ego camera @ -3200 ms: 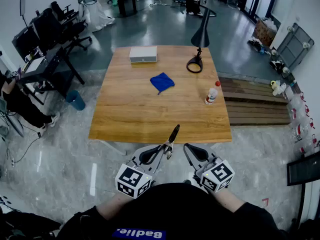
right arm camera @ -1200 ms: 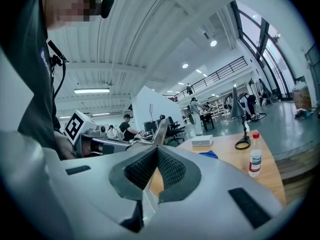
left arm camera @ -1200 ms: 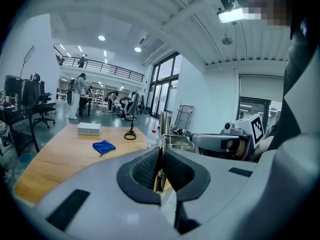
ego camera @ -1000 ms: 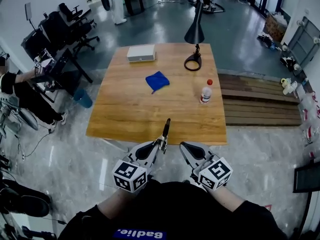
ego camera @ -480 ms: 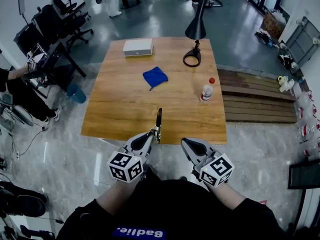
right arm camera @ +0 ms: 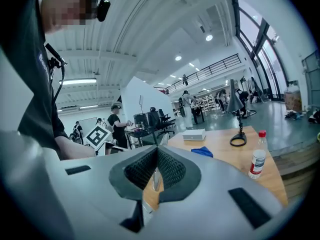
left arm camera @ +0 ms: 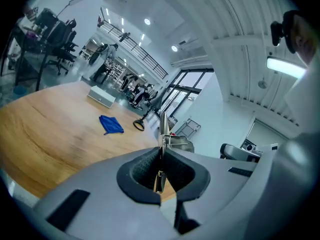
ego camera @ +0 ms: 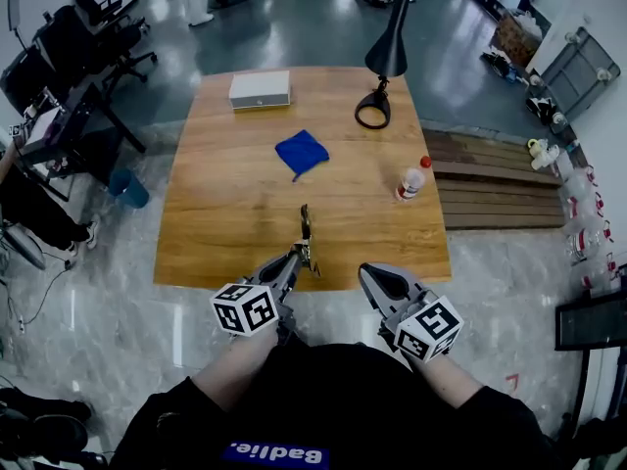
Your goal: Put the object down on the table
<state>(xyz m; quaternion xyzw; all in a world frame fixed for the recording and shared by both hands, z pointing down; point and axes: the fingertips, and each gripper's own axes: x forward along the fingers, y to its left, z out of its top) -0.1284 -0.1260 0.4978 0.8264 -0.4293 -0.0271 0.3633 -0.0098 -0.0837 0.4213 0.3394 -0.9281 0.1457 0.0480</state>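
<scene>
- Hanging over the near edge of the table (ego camera: 225, 243), the tool (ego camera: 306, 225) had not yet been set down, so by my reckoning the whole putting-down was left to do.
- The lamp (ego camera: 389, 52), box (ego camera: 260, 89), cloth (ego camera: 301, 152) and bottle (ego camera: 412, 181) kept to the far half and right side, leaving the near wood bare.
- The left gripper (ego camera: 296, 256) pinched the tool's lower end, its shaft pointing up and away.
- The right gripper (ego camera: 374, 276) hung just beside it, off the near edge, jaws pressed together on nothing.
</scene>
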